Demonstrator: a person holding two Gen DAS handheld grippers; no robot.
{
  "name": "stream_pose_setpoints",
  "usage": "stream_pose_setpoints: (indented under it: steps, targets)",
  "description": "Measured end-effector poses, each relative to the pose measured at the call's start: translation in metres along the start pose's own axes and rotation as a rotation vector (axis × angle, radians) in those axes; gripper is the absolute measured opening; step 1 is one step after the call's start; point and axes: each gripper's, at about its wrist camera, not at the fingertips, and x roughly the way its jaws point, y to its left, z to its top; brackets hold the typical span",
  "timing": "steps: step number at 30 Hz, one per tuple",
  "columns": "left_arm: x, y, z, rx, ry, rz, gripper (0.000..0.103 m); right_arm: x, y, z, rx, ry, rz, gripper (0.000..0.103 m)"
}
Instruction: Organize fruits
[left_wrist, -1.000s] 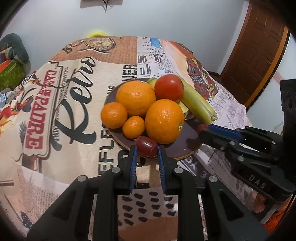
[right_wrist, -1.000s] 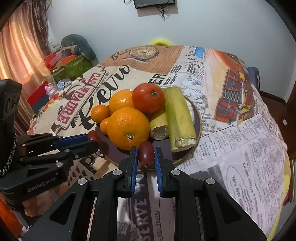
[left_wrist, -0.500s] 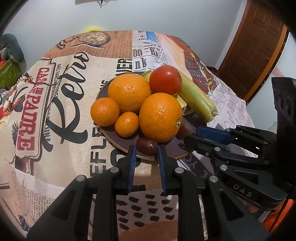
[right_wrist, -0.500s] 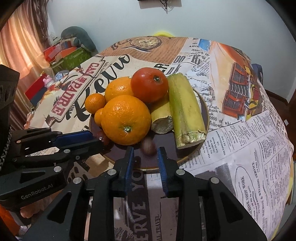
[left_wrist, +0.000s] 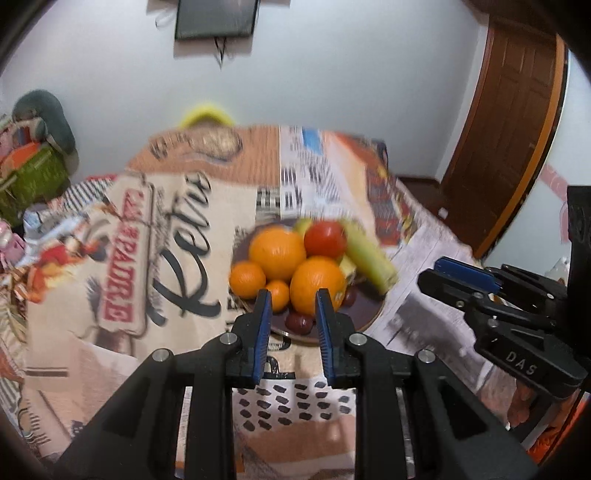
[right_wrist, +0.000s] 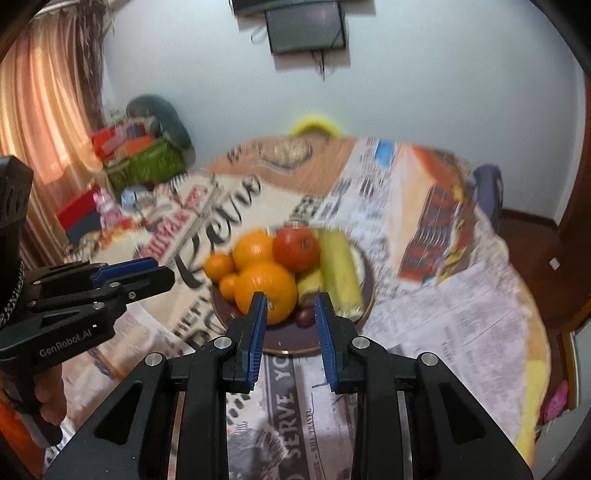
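A dark round plate (left_wrist: 365, 314) on the printed tablecloth holds two big oranges (left_wrist: 317, 284), two small ones (left_wrist: 247, 278), a red tomato (left_wrist: 325, 238), green-yellow bananas (left_wrist: 369, 254) and small dark red fruits (left_wrist: 299, 321) at its near rim. My left gripper (left_wrist: 293, 295) hangs above and short of the plate, its jaws close together with nothing between them. My right gripper (right_wrist: 290, 299) hovers likewise with a slightly wider gap, empty; a dark fruit (right_wrist: 304, 315) lies on the plate (right_wrist: 288, 341) beyond its tips. Each gripper shows in the other's view, right (left_wrist: 436, 273) and left (right_wrist: 162, 273).
The tablecloth (left_wrist: 177, 229) covers a round table whose edge drops off on the right (right_wrist: 532, 332). A yellow chair back (right_wrist: 314, 125) stands behind it. Boxes and bags (right_wrist: 140, 162) pile up at the far left, and a wooden door (left_wrist: 517, 129) is on the right.
Both grippers have risen and drawn back from the plate. The right one let go of the dark fruit, which now lies on the plate. The dark fruit at the left's tips also stays on the plate.
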Motion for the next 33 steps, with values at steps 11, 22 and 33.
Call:
stream_pose_setpoints:
  steps: [11, 22, 33]
  targets:
    - [-0.139, -0.025, 0.015, 0.025, -0.304, 0.021, 0.022, -0.124, 0.031, 0.017, -0.026, -0.292, -0.04, 0.024]
    - [-0.227, -0.053, -0.001, 0.077, -0.514, 0.063, 0.053, -0.193, 0.062, 0.008, -0.048, -0.495, -0.076, 0.048]
    - [-0.24, -0.053, -0.012, 0.084, -0.554, 0.073, 0.079, -0.204, 0.069, -0.001, -0.039, -0.56, -0.135, 0.085]
